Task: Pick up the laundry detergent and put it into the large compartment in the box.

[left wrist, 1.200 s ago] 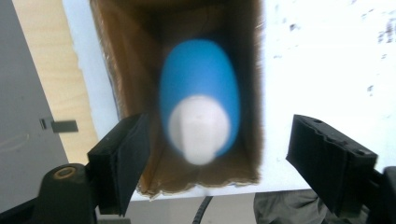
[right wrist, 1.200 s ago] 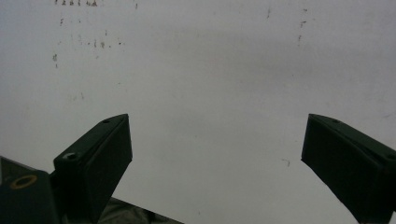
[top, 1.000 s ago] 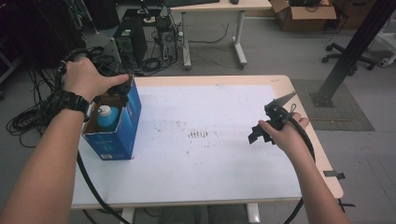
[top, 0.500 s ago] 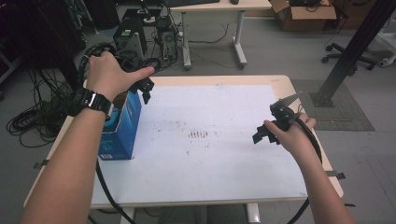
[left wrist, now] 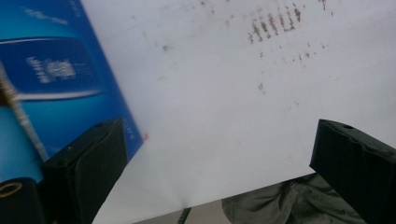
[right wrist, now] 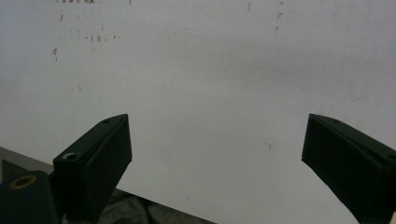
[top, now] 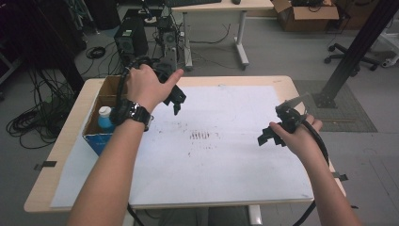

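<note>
An open blue cardboard box (top: 99,139) stands at the table's left edge. A blue bottle with a white cap (top: 105,116) stands inside it. My left gripper (top: 176,100) hovers just right of the box, over the white sheet (top: 226,155). Its jaws have just been opening and stand wide with nothing between them. In the left gripper view the left gripper (left wrist: 219,140) frames bare sheet, and the box's blue side (left wrist: 51,79) is at the left. My right gripper (top: 269,136) is held low over the sheet's right part. In the right gripper view the right gripper (right wrist: 217,130) is open and empty.
Dark smudges (top: 202,135) mark the middle of the sheet. The wooden table (top: 61,155) ends close to the box on the left. Behind it are another desk (top: 242,28), a computer tower (top: 128,40) and cables on the floor. A black post (top: 353,52) rises at the right.
My left hand has left the top of the blue box and swung right and down over the sheet. The bottle stays in the box. The right hand has barely moved.
</note>
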